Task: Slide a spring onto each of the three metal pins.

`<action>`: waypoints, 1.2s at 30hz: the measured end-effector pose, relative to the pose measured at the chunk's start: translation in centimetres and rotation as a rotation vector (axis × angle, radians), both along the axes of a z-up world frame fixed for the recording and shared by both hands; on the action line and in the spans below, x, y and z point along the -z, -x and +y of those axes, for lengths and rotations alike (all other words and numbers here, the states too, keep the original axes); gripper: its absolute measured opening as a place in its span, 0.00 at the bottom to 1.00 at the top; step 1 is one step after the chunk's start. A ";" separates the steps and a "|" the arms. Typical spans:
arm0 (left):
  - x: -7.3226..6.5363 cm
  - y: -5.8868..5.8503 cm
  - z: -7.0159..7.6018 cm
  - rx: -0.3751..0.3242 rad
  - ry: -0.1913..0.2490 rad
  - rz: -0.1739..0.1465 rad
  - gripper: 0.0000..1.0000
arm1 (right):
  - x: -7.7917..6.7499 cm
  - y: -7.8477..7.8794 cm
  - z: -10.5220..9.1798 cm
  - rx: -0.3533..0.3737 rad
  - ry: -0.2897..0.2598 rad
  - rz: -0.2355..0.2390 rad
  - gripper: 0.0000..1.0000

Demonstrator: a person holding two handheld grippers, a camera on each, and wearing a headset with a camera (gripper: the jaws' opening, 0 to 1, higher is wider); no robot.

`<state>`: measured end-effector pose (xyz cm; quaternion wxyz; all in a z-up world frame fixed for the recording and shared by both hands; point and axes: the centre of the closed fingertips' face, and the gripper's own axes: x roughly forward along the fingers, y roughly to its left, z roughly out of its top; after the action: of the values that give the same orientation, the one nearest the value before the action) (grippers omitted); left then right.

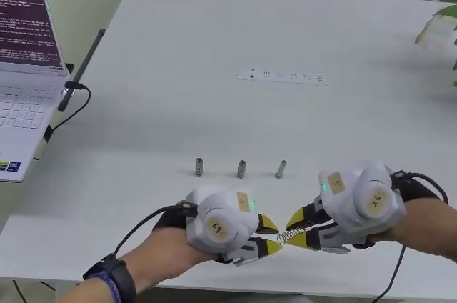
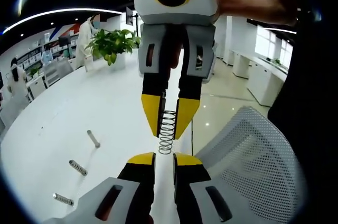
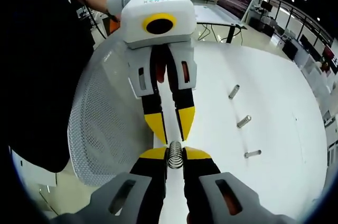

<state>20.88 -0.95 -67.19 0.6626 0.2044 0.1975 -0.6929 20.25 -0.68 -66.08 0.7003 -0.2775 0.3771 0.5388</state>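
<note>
Spring [image 1: 291,234] nearest, held in the air between the two tongs, over the near edge of the desk [image 1: 178,46].
Right tongs [image 3: 175,156]: closed on one end of it, coils pinched between the yellow tips.
Left tongs [image 2: 165,159]: a narrow gap apart. The spring's free end reaches their tips; cannot tell whether it touches.
Spring itself: thin bright wire, open coils, straight, not squashed.

Beyond the tongs, well apart from the spring, is a row of three pins. End pin [image 1: 199,167] and middle pin [image 1: 242,169] look ribbed, so I judge they already carry springs. Bare pin [image 1: 280,169], nearest the right tongs, looks smooth. All are too small to be sure.

Step, as judged: last spring, being steadied or passed between the tongs before threading.
Next move calls for a firm hold on one end with the other end's bore left free. Line its axis up with the bare pin, then slide it on gently. A hard pinch could flick it away.

Further out: power strip [image 1: 280,76] past the pins, laptop [image 1: 21,67] off the left tongs' side.
</note>
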 end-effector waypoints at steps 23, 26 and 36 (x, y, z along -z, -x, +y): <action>0.1 -2.1 3.9 -0.199 0.028 0.064 0.15 | 1.2 -2.1 -2.5 0.113 -0.015 0.003 0.08; 0.0 -2.7 4.8 -0.231 0.031 0.062 0.16 | 1.2 -2.5 -2.8 0.120 -0.014 0.001 0.08; -0.7 -5.1 8.2 -0.358 0.046 0.048 0.21 | 1.8 -4.6 -3.8 0.172 -0.003 -0.010 0.08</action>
<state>25.98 7.24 -66.50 0.7749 0.1340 0.2304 -0.5731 24.84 -4.52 -67.89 0.7463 -0.2458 0.3949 0.4761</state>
